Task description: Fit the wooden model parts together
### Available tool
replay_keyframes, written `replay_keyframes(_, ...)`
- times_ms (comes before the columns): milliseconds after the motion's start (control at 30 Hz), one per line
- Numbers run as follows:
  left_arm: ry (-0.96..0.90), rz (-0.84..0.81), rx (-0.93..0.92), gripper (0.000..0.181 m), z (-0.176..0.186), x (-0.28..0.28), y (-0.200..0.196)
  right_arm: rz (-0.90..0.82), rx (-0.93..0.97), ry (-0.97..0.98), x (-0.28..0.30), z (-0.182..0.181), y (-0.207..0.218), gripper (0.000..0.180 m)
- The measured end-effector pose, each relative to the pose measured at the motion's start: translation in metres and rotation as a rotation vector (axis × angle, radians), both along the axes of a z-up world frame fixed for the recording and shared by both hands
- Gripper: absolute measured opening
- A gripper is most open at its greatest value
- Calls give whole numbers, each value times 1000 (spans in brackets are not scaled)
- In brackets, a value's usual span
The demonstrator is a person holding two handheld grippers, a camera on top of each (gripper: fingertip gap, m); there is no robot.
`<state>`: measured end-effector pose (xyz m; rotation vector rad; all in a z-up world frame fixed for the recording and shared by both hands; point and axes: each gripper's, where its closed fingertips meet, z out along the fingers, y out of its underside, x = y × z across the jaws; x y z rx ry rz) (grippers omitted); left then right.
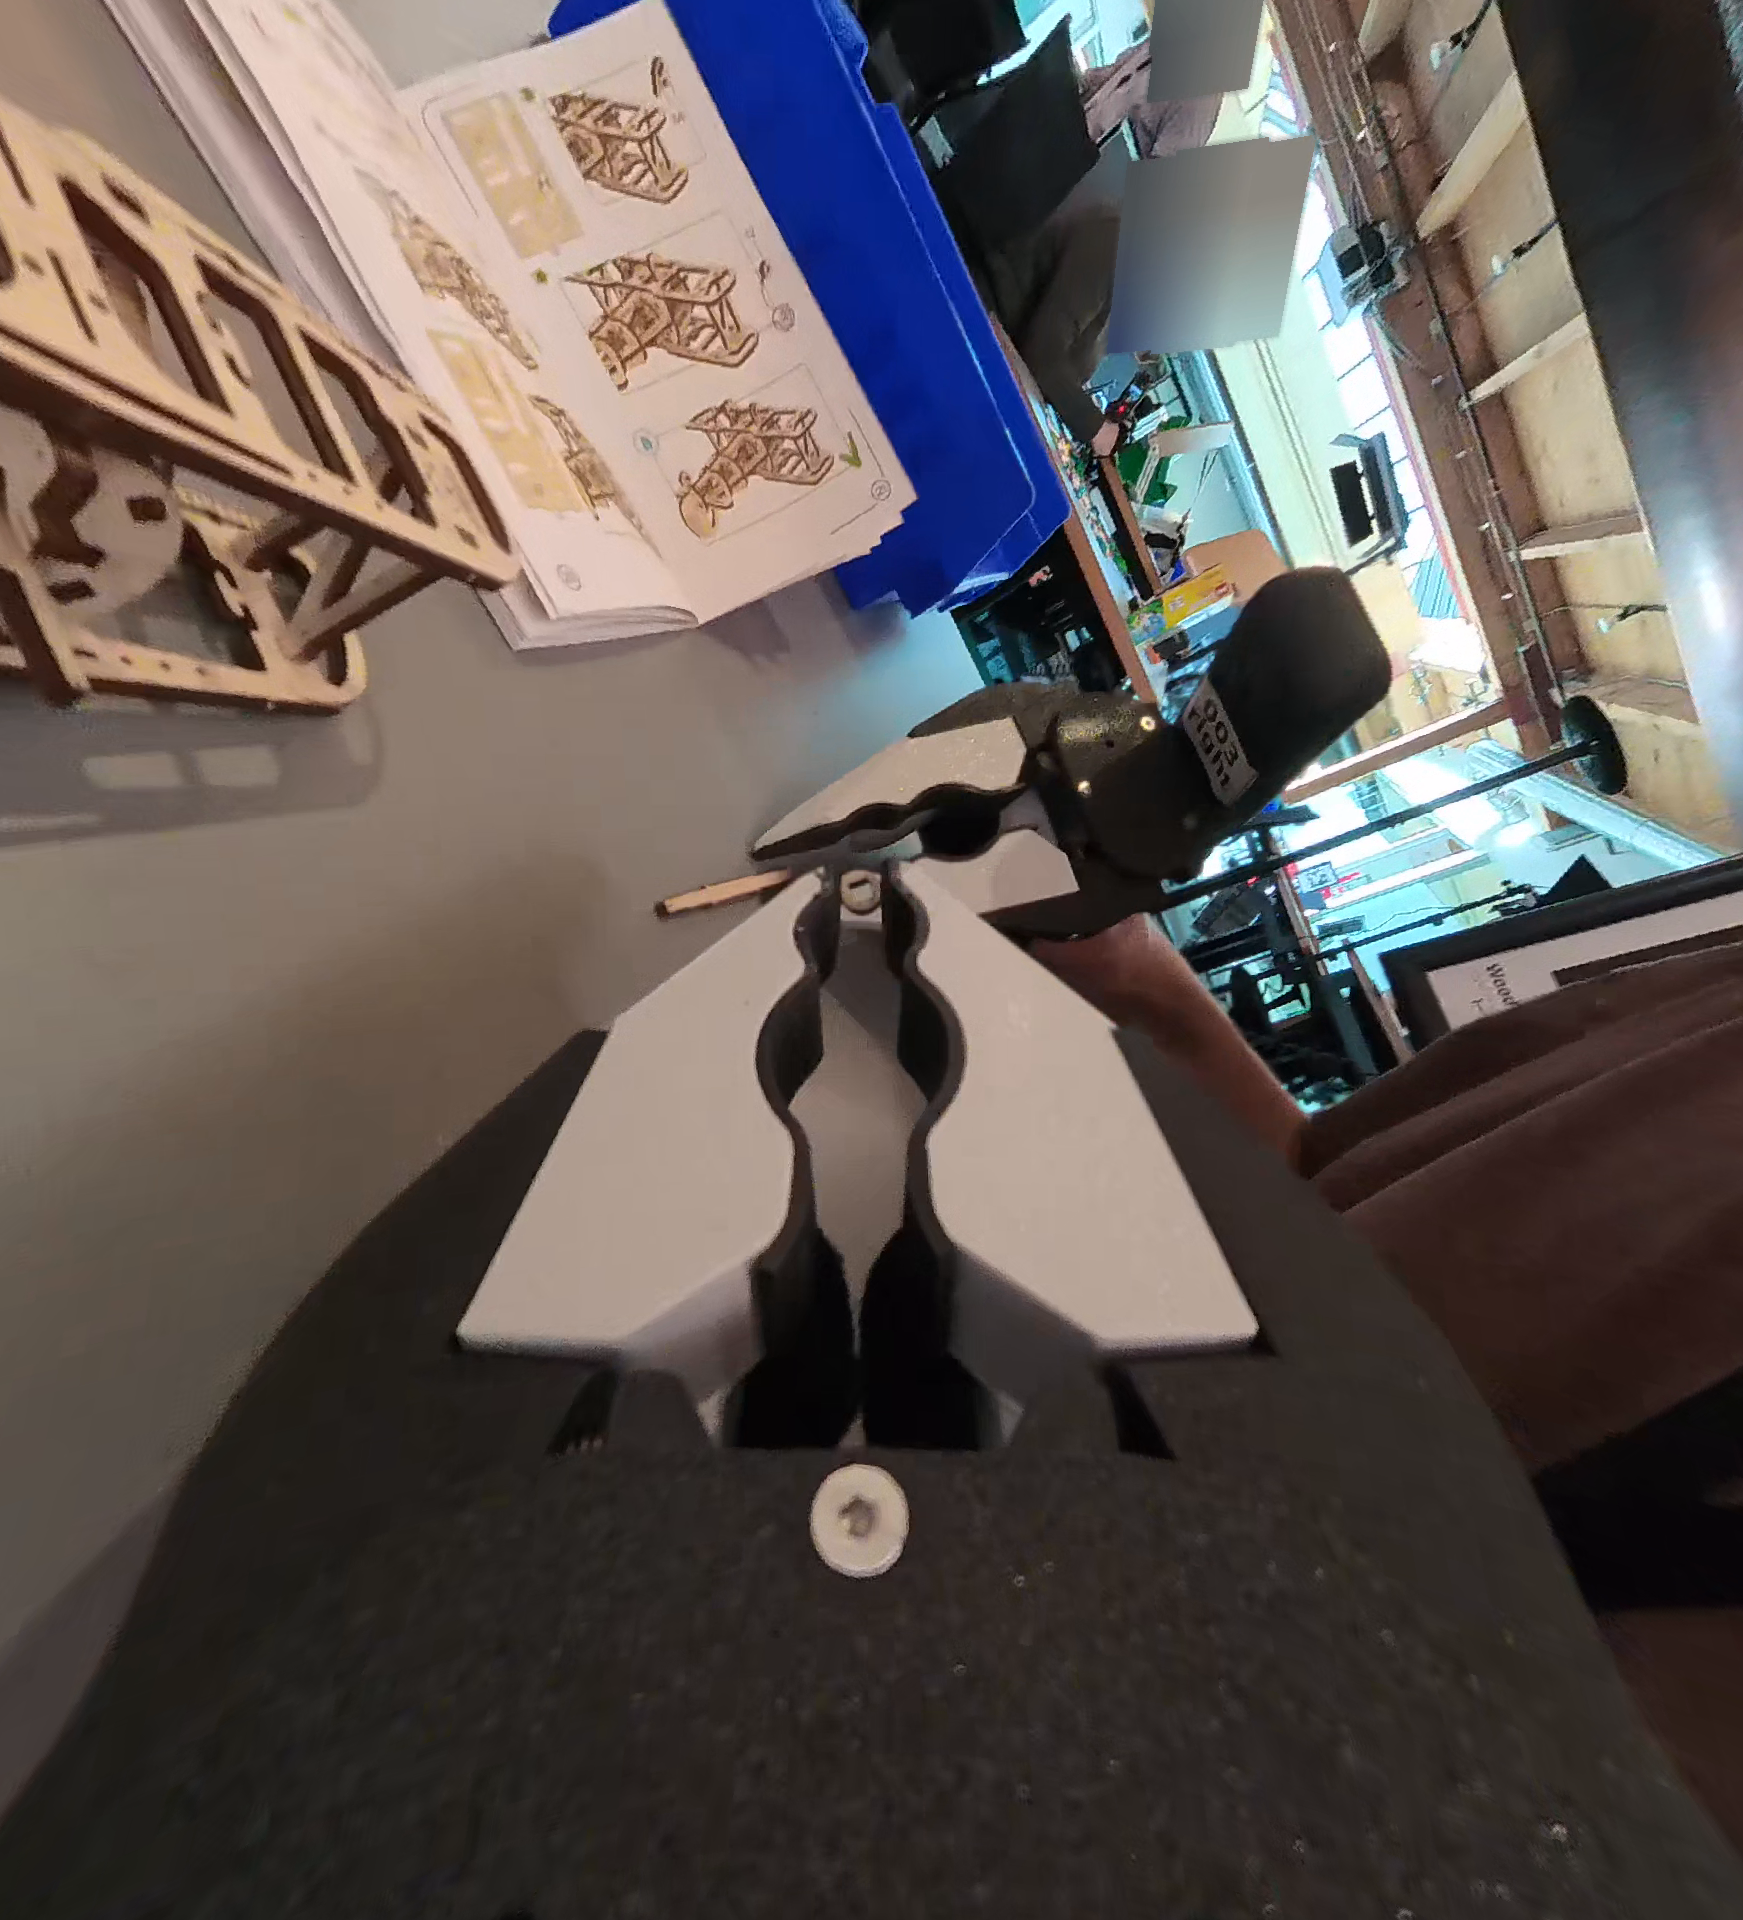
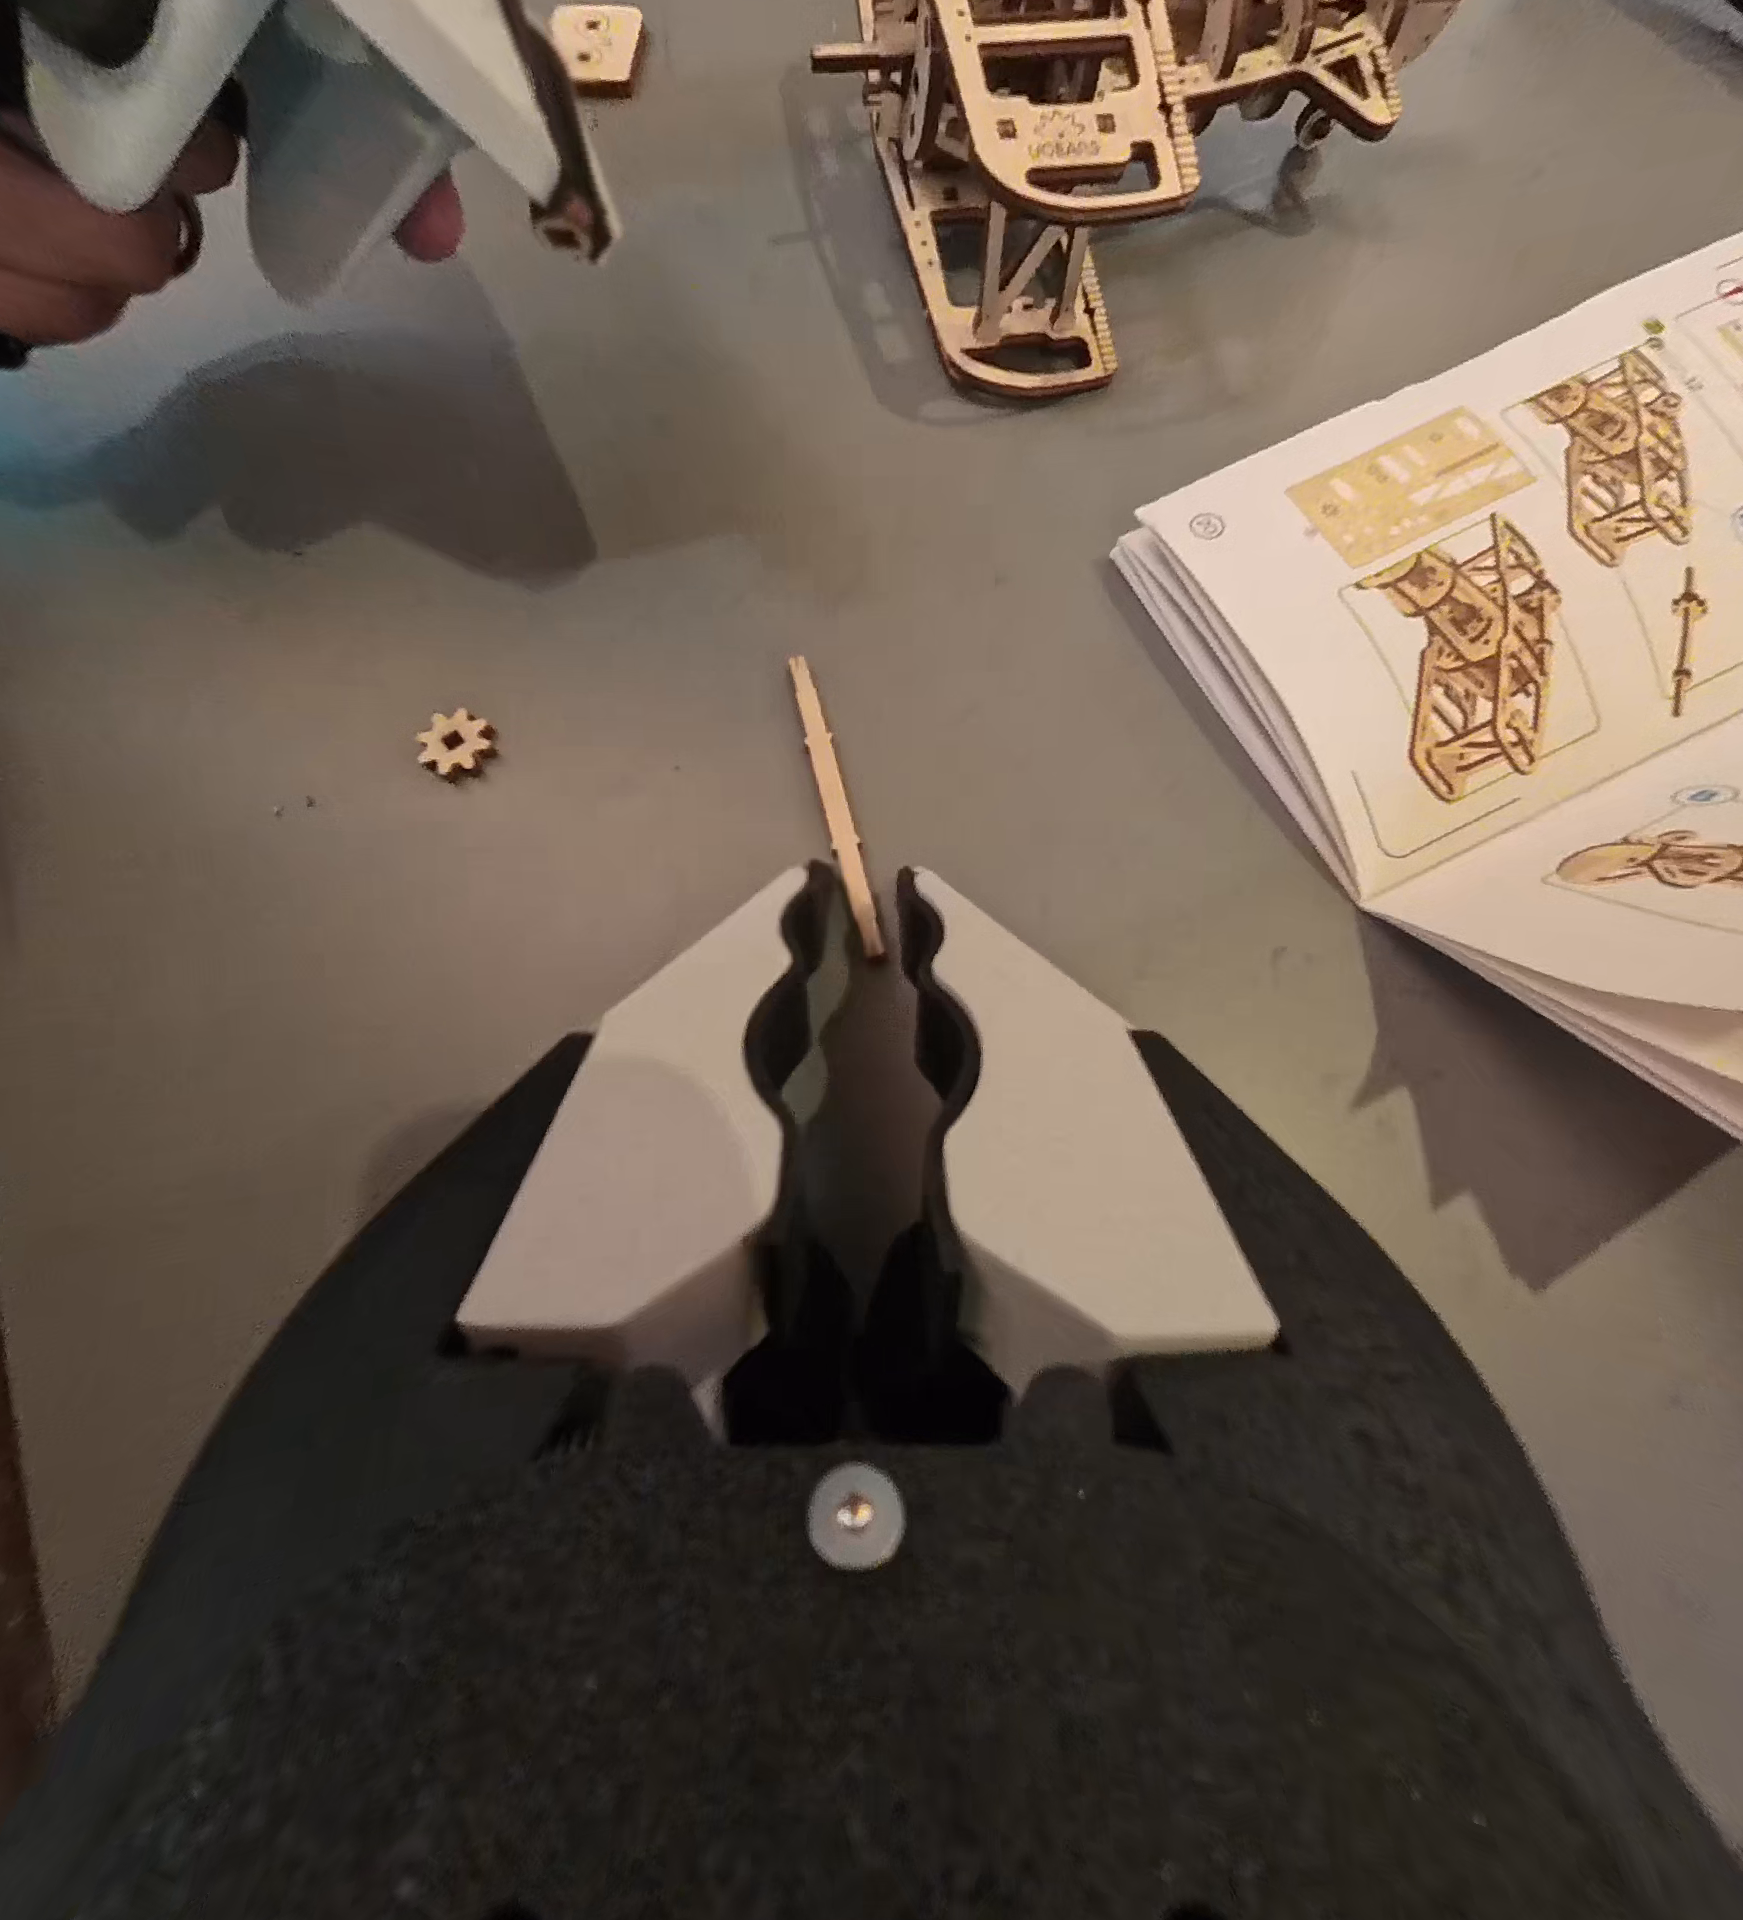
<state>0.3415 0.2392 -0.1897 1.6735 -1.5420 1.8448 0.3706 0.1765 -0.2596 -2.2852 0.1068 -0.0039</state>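
Observation:
My right gripper [image 2: 862,883] is shut on a thin wooden stick [image 2: 825,769] that points forward over the grey table [image 2: 223,935]. In the left wrist view the right gripper [image 1: 794,842] comes in from the right with the stick [image 1: 721,894] poking out to the left. My left gripper [image 1: 859,883] is shut on a small wooden piece with a hole [image 1: 859,889], just beside the stick. In the right wrist view the left gripper [image 2: 571,234] hangs at the top left, tilted, with the small piece [image 2: 568,237] at its tip.
The part-built wooden plane model [image 2: 1043,156] stands at the back; it also shows in the left wrist view [image 1: 171,343]. A small gear [image 2: 456,745] and a square wooden plate [image 2: 597,47] lie loose. An open instruction booklet [image 2: 1469,675] lies at right, against a blue bin [image 1: 898,312]. One gripper's finger ends stand about 10 cm off the other's. The small gear [image 2: 456,745] is about 8 cm from my right fingertips.

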Motion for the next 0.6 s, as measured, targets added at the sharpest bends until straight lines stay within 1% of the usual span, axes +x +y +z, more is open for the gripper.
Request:
replay_keyframes(67,13,7,-31,5,-2,-1,-3,0,-2,-5,0,0,0,3)
replay_keyframes(133,28,3,-84,5,-2,-2,-8,-13,-5,-23,2,0,0,2)
replay_keyframes(200,35,19,-255,5,14,0,-7,-26,-5,-31,0,1,1,2)
replay_keyframes(267,18,47,-435,5,34,2,1,0,55,3,-11,20,5,1)
replay_keyframes(333,9,50,-537,5,46,1,7,14,152,44,-23,58,8,2)
replay_keyframes(400,-1,46,-586,5,54,-2,9,23,220,92,-37,95,9,2)
replay_keyframes(433,-5,36,-590,5,57,-4,7,30,226,104,-44,106,9,2)
replay_keyframes(500,-7,3,-567,4,60,-11,0,47,192,93,-55,118,8,1)
replay_keyframes(600,-21,-25,-562,3,68,-18,-6,63,137,44,-64,123,8,2)
